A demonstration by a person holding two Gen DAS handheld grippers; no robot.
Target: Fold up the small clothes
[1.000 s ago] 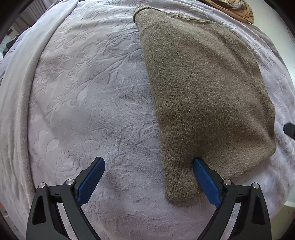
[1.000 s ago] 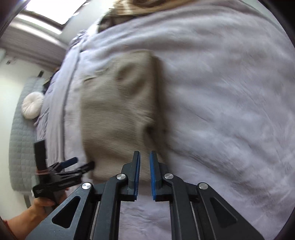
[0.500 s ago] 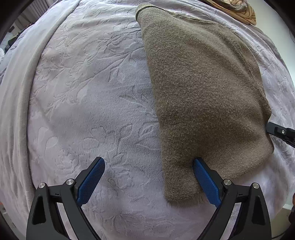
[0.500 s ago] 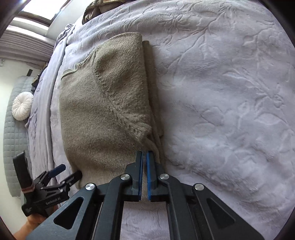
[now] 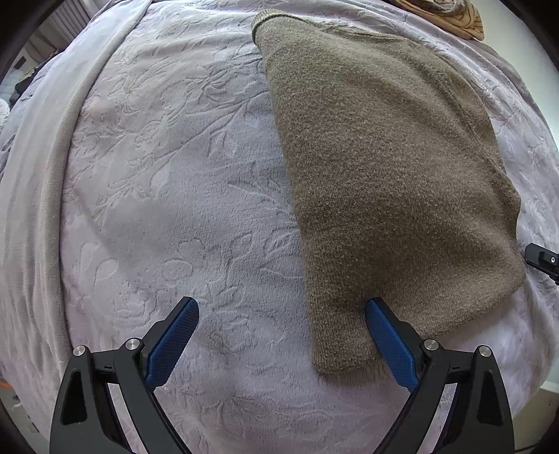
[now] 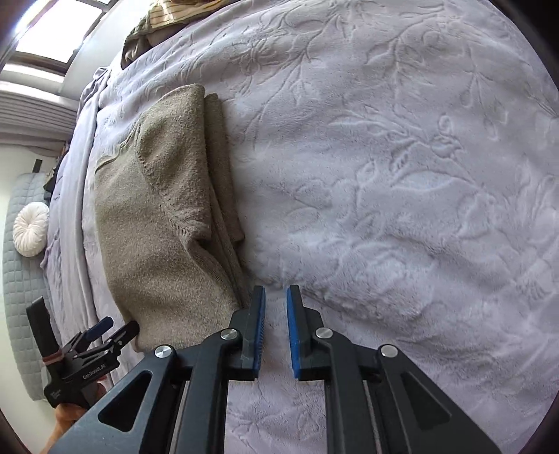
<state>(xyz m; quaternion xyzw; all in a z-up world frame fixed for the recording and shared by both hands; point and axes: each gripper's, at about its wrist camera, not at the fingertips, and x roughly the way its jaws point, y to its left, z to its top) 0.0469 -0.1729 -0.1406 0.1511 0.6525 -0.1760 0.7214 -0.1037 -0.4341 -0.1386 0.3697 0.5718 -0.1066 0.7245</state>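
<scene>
An olive-brown knit sweater [image 5: 384, 167] lies folded lengthwise on a pale lilac embossed blanket [image 5: 167, 195]. It also shows in the right wrist view [image 6: 164, 223], with its folded layers stacked along its right edge. My left gripper [image 5: 281, 342] is wide open at the sweater's near left corner, its right finger [image 5: 387, 335] resting on the fabric. My right gripper [image 6: 276, 324] is slightly open and empty, just past the sweater's near right corner. The left gripper also appears in the right wrist view [image 6: 104, 331].
A striped tan cloth [image 5: 450, 17] lies at the far end of the bed. A round white cushion [image 6: 31, 223] rests on a grey quilted surface [image 6: 17, 314] beside the bed. A folded hem of the blanket [image 5: 45, 174] runs along the left.
My right gripper has swung in toward the sweater's near right corner and its jaws have parted slightly. My left gripper has stayed open in the same place.
</scene>
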